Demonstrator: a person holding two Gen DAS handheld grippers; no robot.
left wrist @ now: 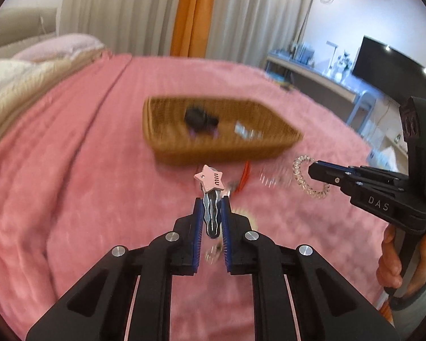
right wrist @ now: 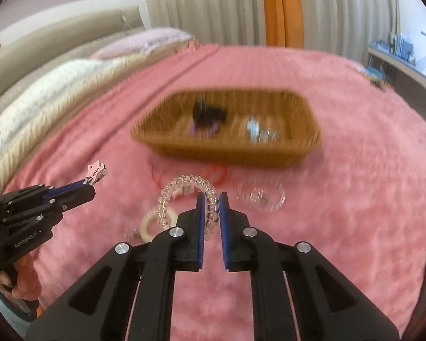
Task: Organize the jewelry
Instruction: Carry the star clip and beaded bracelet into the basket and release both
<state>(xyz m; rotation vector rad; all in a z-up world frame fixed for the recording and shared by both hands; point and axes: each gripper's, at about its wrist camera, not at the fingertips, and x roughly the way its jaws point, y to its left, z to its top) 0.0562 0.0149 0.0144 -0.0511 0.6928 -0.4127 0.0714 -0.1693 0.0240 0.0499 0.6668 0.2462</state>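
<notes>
Both tongs are carrying pieces toward the wicker basket [right wrist: 227, 145] on the bed; the left tongs [left wrist: 211, 213] are pinching a star hair clip [left wrist: 209, 182], the right tongs [right wrist: 212, 213] a clear spiral bracelet [right wrist: 184, 190]; next, each needs releasing over the basket; only the right view is showing a cream ring [right wrist: 149, 224].

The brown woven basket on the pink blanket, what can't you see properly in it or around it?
- Brown woven basket: motion blur in both views; the dark lump and pale shiny bits inside can't be identified.
- Red loop: right wrist view, blurred, partly behind the clear spiral coil band.
- Second clear ring: smeared by blur.
- Small silvery item: left wrist view, blurred between the jaws.
</notes>
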